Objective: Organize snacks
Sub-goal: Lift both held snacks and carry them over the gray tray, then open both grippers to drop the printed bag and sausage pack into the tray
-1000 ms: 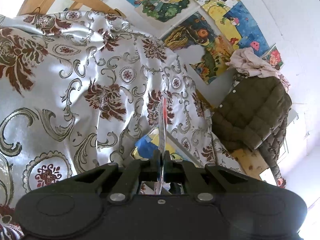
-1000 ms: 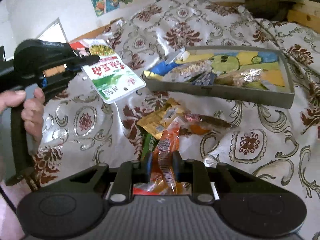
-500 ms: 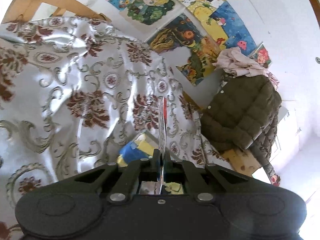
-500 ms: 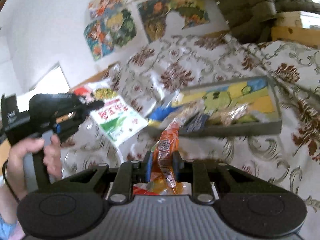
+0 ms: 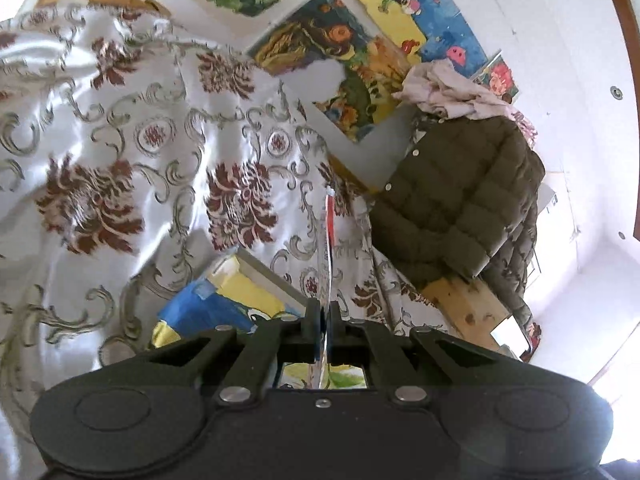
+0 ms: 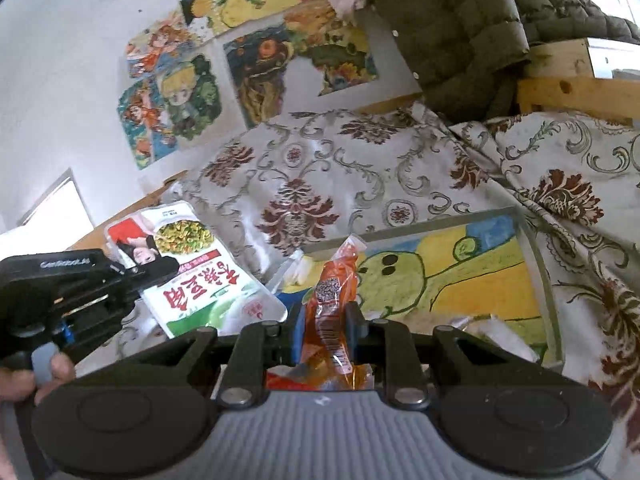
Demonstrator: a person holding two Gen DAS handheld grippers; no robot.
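Observation:
My left gripper [image 5: 325, 312] is shut on a flat green-and-white snack bag [image 5: 329, 248], seen edge-on in its own view. In the right wrist view the same bag [image 6: 192, 268] shows its face, held by the left gripper [image 6: 140, 270] at the left. My right gripper [image 6: 324, 316] is shut on an orange snack packet [image 6: 334, 292] and holds it above the near edge of the grey tray [image 6: 536, 248] with a green cartoon picture inside. The tray corner also shows in the left wrist view [image 5: 256, 264]. Some wrapped snacks [image 6: 496, 328] lie in the tray's near part.
A floral silver-and-maroon cloth [image 6: 320, 168] covers the surface. A dark green puffer jacket [image 5: 460, 200] hangs on a wooden frame [image 6: 580, 96] at the back right. Cartoon posters [image 6: 180, 96] cover the white wall behind.
Both grippers have risen from the cloth with their packets. The right gripper has moved forward over the tray; the loose snacks on the cloth have dropped out of view.

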